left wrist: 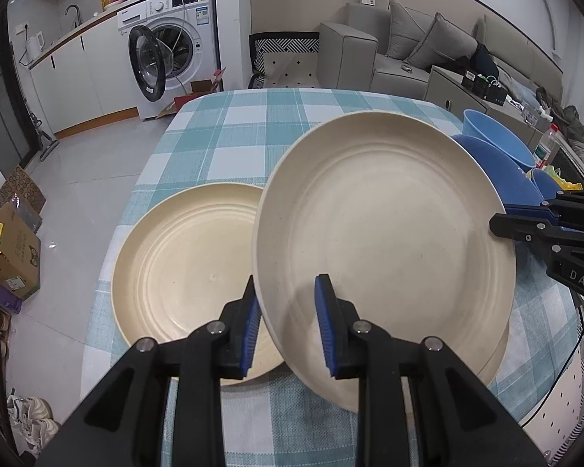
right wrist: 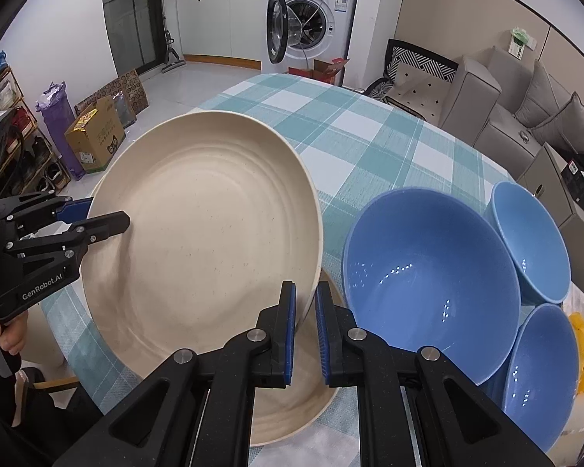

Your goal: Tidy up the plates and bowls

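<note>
A cream plate point(left wrist: 385, 233) is lifted and tilted above the checked table; it also shows in the right wrist view point(right wrist: 202, 225). My left gripper point(left wrist: 288, 311) straddles its near rim, one finger above and one below. My right gripper point(right wrist: 305, 323) straddles the opposite rim; it shows at the right in the left wrist view point(left wrist: 502, 222). The left gripper shows at the left in the right wrist view point(right wrist: 97, 214). A second cream plate point(left wrist: 183, 272) lies flat to the left. Another cream plate point(right wrist: 292, 408) lies under the lifted one. Three blue bowls point(right wrist: 428, 272) stand on the right.
The table with a teal checked cloth point(left wrist: 229, 132) has its far half bare. A washing machine point(left wrist: 171, 39) with its door open stands beyond it, and a grey sofa point(left wrist: 420, 50) at the back right. Cardboard boxes point(left wrist: 11, 249) lie on the floor at the left.
</note>
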A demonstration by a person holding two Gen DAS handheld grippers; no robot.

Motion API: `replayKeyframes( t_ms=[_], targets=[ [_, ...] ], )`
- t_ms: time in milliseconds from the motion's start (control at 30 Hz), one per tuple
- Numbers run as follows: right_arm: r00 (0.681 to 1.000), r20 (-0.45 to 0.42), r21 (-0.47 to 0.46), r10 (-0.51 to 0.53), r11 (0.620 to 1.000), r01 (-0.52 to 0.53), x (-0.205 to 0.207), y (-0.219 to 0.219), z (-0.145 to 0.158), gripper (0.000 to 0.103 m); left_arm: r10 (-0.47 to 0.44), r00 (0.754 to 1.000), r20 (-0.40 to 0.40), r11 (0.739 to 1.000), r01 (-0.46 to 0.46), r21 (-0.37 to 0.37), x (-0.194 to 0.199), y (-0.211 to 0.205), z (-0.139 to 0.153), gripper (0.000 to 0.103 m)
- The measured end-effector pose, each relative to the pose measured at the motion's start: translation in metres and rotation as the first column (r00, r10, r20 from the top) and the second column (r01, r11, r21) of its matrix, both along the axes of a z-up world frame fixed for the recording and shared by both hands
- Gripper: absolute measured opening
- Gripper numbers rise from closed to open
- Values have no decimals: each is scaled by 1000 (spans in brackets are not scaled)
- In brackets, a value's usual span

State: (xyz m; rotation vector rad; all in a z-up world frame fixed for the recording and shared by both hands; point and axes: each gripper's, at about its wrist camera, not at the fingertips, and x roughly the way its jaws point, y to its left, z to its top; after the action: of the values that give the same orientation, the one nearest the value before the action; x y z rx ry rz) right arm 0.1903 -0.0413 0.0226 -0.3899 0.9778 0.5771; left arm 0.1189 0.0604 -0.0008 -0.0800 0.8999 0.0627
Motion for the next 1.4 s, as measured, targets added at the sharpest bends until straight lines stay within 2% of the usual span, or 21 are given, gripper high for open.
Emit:
replayKeyframes(
  t_ms=[667,1000,1400],
  targets=[
    [999,-46,-7,-22,1000,22,-21,-16,-23,11,-30,999,-44,999,31,16,0,-12,-15,25],
    [998,-57,-32,-28,999,26,-25,-21,-29,11,-49,997,-65,999,50,5,4,-17,-22,25],
    [996,-73,-61,-42,997,38,-29,-31,-40,11,-77,994,-72,996,79,30,11,-29,-26,25]
  ],
)
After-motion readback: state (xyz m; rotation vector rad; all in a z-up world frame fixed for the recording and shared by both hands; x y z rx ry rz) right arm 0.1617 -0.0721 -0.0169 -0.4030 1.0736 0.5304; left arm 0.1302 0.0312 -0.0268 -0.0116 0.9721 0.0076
